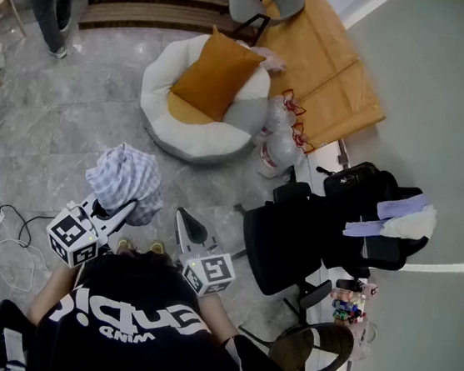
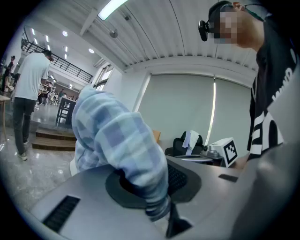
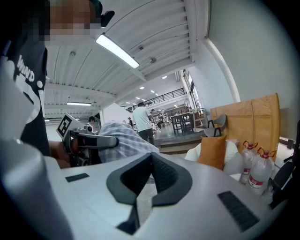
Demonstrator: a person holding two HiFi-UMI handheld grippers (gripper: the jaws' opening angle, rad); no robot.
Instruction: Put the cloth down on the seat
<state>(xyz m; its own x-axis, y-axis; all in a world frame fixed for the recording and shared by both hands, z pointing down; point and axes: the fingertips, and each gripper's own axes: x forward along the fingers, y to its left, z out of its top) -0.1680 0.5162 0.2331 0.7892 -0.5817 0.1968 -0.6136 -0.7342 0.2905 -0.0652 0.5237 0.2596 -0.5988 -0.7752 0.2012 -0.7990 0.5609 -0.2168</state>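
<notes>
Carrying the blue-checked fabric cloth (image 1: 124, 177) pinched in our left gripper (image 1: 131, 206) — next, reach the round white cushioned seat (image 1: 199, 143) well ahead.

A: How is the left tool (image 1: 131, 207) standing?
B: At seven o'clock in the head view, nearly level, with its jaws closed on the cloth (image 1: 124, 176).
A: And the right tool (image 1: 184, 217)?
B: At six o'clock, pointing to twelve, jaws together and empty.

Right tool (image 3: 151, 158) jaws together, empty; left tool (image 3: 110, 140) holds plaid cloth (image 3: 135, 143).
</notes>
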